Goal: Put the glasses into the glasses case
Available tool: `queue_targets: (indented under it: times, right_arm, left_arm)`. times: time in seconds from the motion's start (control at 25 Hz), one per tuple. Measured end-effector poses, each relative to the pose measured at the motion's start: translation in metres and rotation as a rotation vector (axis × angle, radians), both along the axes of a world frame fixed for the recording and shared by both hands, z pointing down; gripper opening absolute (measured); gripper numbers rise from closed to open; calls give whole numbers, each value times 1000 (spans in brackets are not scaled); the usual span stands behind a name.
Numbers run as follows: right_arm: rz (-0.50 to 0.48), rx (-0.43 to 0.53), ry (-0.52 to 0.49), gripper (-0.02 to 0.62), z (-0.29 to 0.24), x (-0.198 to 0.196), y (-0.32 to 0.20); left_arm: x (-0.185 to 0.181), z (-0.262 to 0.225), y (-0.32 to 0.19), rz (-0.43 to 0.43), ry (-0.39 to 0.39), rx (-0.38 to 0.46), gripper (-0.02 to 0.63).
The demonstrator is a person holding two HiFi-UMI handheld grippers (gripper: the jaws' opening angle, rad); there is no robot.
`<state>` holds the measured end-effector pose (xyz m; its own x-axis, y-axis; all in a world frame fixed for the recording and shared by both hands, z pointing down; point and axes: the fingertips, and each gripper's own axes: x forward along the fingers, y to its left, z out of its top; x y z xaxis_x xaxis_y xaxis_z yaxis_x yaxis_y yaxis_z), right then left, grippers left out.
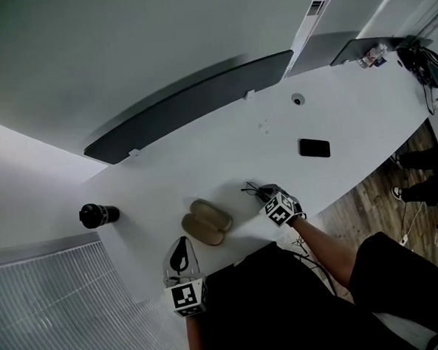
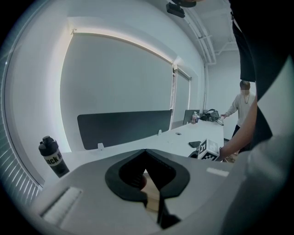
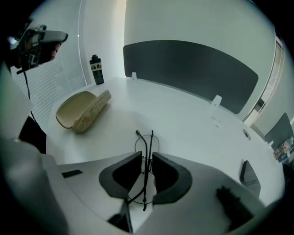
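An open tan glasses case (image 1: 207, 221) lies on the white table (image 1: 225, 155), its hollow half facing up (image 3: 82, 109). Thin black wire glasses (image 3: 146, 149), folded, sit between the jaws of my right gripper (image 3: 146, 158), which is shut on them just above the table, right of the case. In the head view the glasses (image 1: 251, 186) poke out past the right gripper (image 1: 267, 195). My left gripper (image 1: 182, 254) hovers at the table's near edge just below the case, its jaw tips touching (image 2: 146, 150) with nothing held. A bit of tan case shows through the loop of its pads.
A black bottle (image 1: 97, 214) stands at the table's left end. A black phone (image 1: 314, 148) lies further right. A long dark divider panel (image 1: 192, 105) runs along the far edge. A person (image 2: 241, 108) stands by the far right end, near bags and cables (image 1: 422, 63).
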<state>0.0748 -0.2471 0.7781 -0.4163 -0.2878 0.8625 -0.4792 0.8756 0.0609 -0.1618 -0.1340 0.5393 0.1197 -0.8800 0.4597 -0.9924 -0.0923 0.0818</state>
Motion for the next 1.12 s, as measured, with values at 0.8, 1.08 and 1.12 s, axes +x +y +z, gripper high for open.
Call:
queue_targets:
  times: [0.8, 1.08, 1.12]
  right_arm:
    - [196, 26, -247, 15, -77, -24, -1]
    - [129, 107, -341, 15, -136, -61, -13]
    - [112, 91, -349, 15, -142, -72, -11]
  left_arm:
    - [8, -3, 5, 55, -15, 29, 8]
    - [14, 7, -12, 99, 0, 34, 8]
    - [11, 7, -11, 90, 1, 35, 8]
